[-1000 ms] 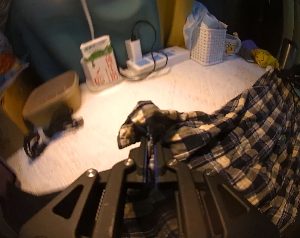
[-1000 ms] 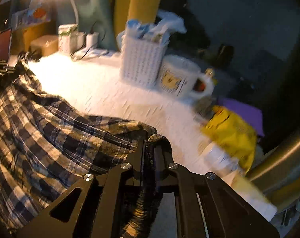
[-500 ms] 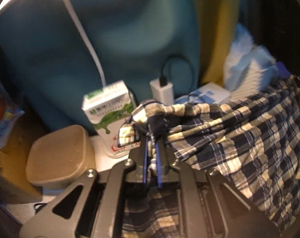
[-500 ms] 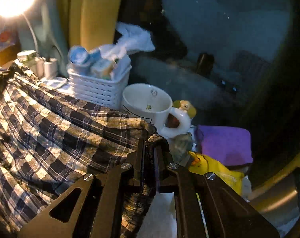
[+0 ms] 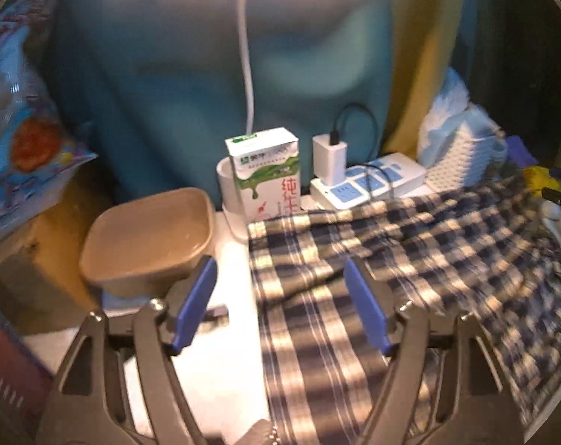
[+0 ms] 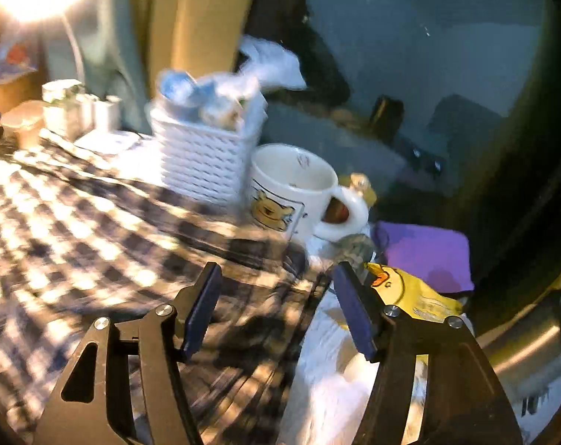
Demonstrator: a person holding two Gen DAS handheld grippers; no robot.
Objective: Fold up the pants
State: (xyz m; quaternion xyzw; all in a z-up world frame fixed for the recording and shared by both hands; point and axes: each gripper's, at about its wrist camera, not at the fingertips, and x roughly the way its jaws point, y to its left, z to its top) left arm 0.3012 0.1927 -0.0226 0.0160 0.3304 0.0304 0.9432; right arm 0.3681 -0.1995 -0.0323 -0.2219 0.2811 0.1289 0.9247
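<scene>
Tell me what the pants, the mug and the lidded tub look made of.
Pants: soft woven cloth, matte; navy and cream plaid that drapes and wrinkles.
Mug: likely glazed ceramic; white, thick wall, printed bear.
Tub: probably plastic; brownish, rounded corners, dull sheen on the lid.

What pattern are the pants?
The pants are dark-blue and cream plaid, clearest in the left wrist view.

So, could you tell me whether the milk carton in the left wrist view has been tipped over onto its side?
No, the milk carton stands upright in a white holder behind the edge of the plaid pants.
</scene>
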